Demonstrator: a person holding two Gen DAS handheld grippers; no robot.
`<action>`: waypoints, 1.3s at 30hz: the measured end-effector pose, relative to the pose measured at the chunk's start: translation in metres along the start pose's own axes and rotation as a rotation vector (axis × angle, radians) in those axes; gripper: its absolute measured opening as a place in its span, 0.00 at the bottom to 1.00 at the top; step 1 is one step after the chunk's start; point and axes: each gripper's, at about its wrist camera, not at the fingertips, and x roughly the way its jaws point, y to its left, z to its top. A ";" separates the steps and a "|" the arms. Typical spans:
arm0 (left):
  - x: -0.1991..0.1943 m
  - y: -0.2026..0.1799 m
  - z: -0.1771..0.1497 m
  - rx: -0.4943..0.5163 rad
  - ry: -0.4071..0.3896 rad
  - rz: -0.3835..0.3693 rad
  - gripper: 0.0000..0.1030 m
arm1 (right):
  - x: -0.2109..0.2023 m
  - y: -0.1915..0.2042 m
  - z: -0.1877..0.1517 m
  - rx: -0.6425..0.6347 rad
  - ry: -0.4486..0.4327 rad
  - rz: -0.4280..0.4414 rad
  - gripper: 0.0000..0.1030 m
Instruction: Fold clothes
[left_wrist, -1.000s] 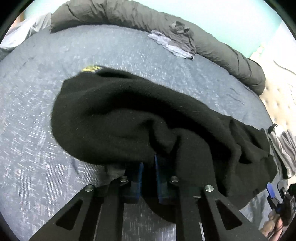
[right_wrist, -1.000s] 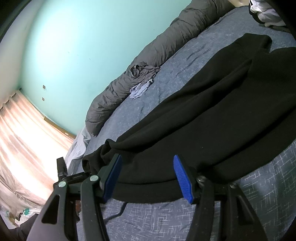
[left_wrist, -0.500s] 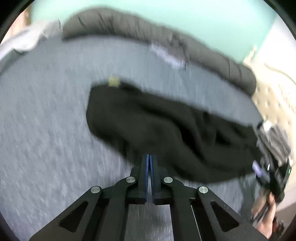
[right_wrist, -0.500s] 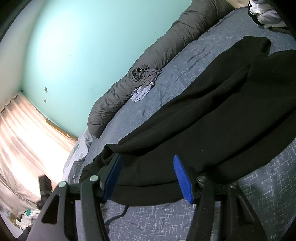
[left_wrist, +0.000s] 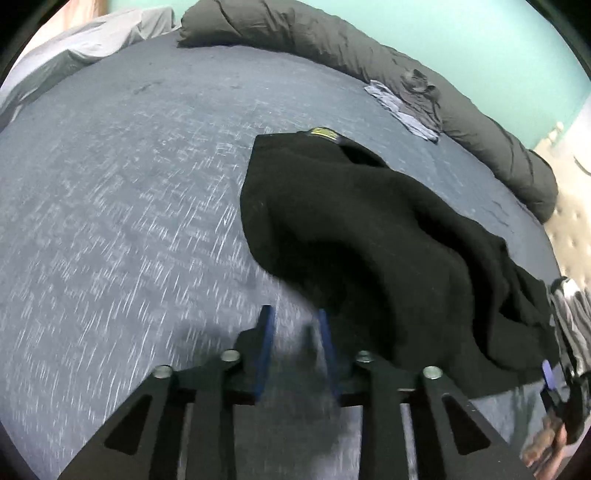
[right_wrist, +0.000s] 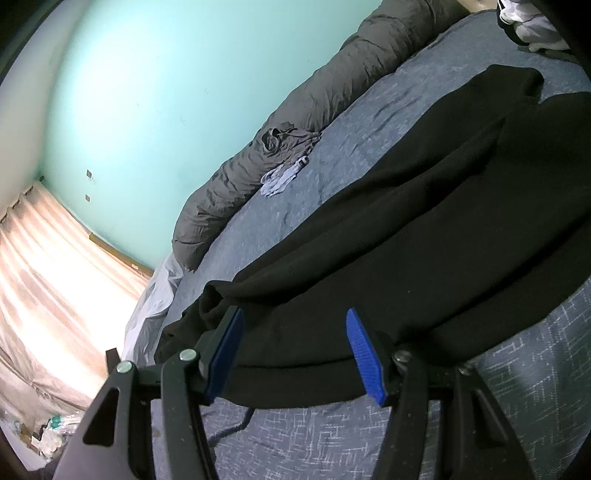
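Left gripper (left_wrist: 293, 326) has let go of the black sweater (left_wrist: 369, 236) and shifted off it; jaws opening, only blue bedsheet (left_wrist: 129, 221) between them, sweater edge just right of its right finger. Right gripper (right_wrist: 295, 334) spread wide, nothing pinched, sweater hem directly ahead. No containers visible.

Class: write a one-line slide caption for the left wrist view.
Left gripper opening, nothing between its fingers, beside a black garment on the blue bedsheet.

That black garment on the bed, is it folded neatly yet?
No. The black garment lies rumpled, loosely doubled over on the bed, with uneven edges.
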 end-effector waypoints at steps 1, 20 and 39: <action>0.005 0.001 0.004 -0.006 -0.003 0.007 0.61 | 0.001 0.001 -0.001 -0.003 0.002 -0.001 0.57; 0.019 -0.029 0.029 0.147 -0.066 0.073 0.11 | 0.004 -0.004 -0.002 0.004 0.003 -0.007 0.57; -0.103 0.030 0.003 0.192 -0.056 0.113 0.03 | 0.000 -0.001 0.001 0.007 -0.013 0.008 0.57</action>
